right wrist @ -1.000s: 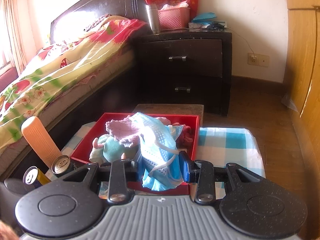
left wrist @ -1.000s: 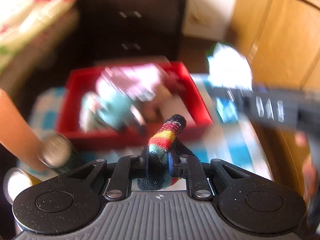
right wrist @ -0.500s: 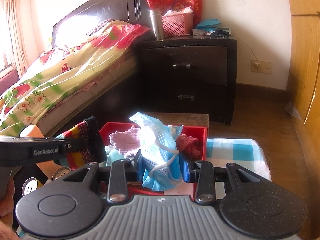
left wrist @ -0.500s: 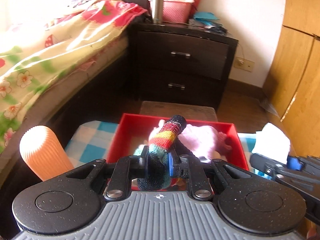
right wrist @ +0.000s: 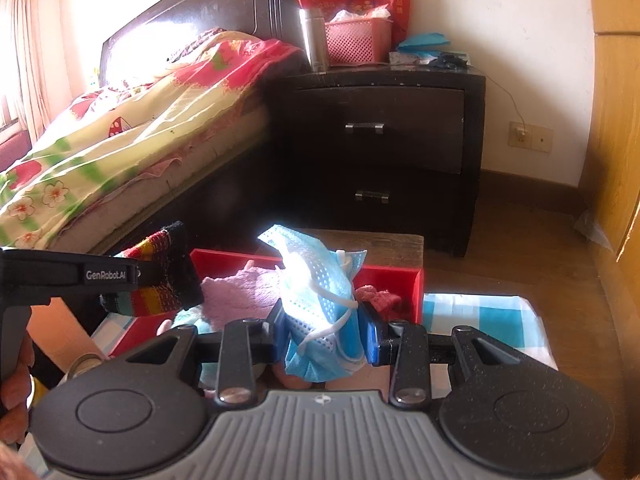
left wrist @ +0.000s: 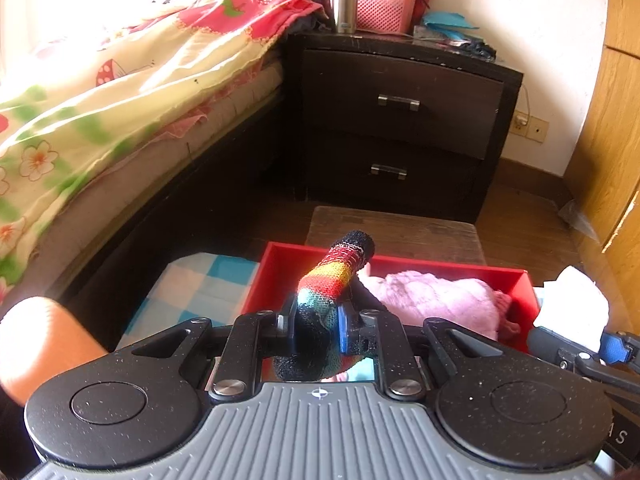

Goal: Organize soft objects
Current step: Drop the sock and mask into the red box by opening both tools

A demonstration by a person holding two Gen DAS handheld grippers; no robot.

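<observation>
In the left wrist view, a striped sock (left wrist: 334,280) is pinched between the fingers of the left gripper (left wrist: 318,330) and is held up above the red box (left wrist: 276,268). A pink fluffy thing (left wrist: 436,296) is already laid in the box, so part of the tidying looks done. An orange tube (left wrist: 44,344) is seen close by on the left

In the right wrist view, a blue face mask (right wrist: 320,300) is squeezed tight by the fingers of the right gripper (right wrist: 324,334), above the same box on the checked worktop (right wrist: 480,312). Both things are not yet dropped in. The other gripper is held close alongside, so a bump could happen
</observation>
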